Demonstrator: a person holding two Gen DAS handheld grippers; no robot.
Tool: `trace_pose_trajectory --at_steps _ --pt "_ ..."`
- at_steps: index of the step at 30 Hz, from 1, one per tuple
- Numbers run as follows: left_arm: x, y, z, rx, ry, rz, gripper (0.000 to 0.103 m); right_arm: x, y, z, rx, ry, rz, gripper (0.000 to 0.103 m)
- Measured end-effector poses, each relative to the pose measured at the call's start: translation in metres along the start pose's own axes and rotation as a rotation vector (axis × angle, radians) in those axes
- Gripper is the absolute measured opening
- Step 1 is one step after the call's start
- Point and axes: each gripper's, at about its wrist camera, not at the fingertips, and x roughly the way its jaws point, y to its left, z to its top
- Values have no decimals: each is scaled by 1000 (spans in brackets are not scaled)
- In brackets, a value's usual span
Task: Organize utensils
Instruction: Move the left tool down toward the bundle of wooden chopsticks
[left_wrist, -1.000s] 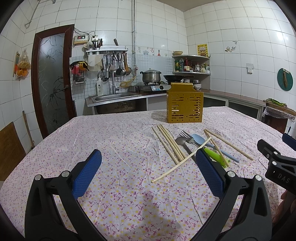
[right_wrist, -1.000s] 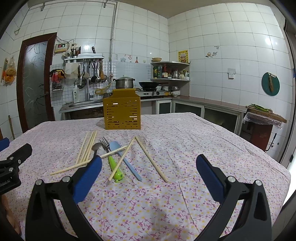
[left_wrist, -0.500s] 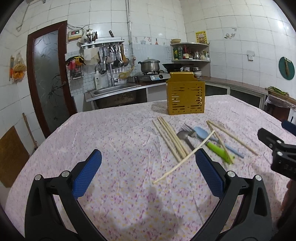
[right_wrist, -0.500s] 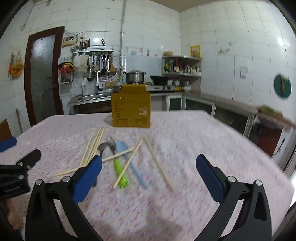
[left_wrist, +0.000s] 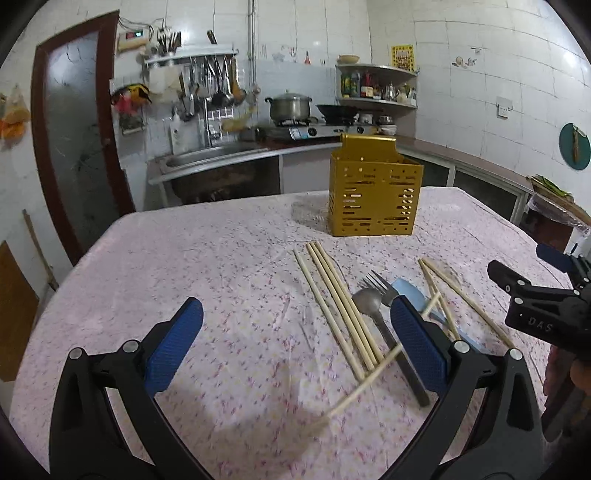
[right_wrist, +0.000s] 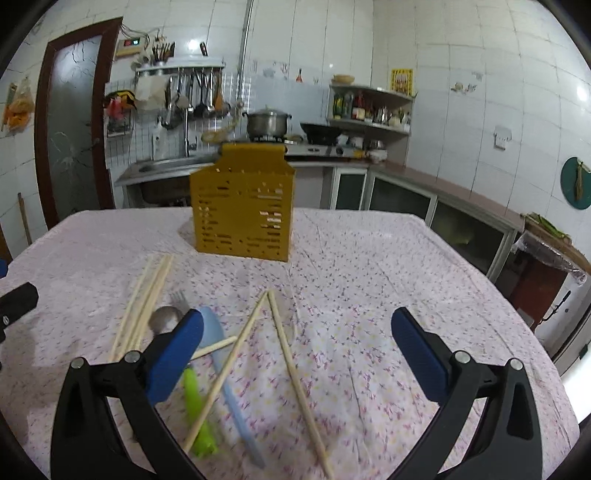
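A yellow perforated utensil holder (left_wrist: 373, 195) stands upright on the floral tablecloth; it also shows in the right wrist view (right_wrist: 242, 212). In front of it lie several wooden chopsticks (left_wrist: 340, 306), a metal spoon (left_wrist: 369, 302), a fork (left_wrist: 376, 286) and a light blue spoon (left_wrist: 410, 291). The right wrist view shows crossed chopsticks (right_wrist: 291, 365), the light blue spoon (right_wrist: 218, 339) and a green-handled utensil (right_wrist: 197, 410). My left gripper (left_wrist: 295, 339) is open and empty above the cloth, left of the pile. My right gripper (right_wrist: 295, 354) is open and empty over the crossed chopsticks.
The table's right edge (right_wrist: 524, 321) drops off near the kitchen counter (right_wrist: 461, 192). A sink (left_wrist: 207, 155), a stove with a pot (left_wrist: 291, 107) and a door (left_wrist: 74, 129) stand behind the table. The right gripper shows at the right of the left wrist view (left_wrist: 535, 299).
Both grippers have moved forward and lower toward the utensils, which now appear larger and nearer. Both stay open. No utensil has moved.
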Motion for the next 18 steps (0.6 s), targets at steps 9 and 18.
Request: trace_pose_trajectory --at_steps 9,18 --pt "68 13 16 -58 142 -68 98 61 -5 0 3 128 14 99" --pt "132 4 37 -102 336 -116 98 117 -5 3 -3 301 66 80"
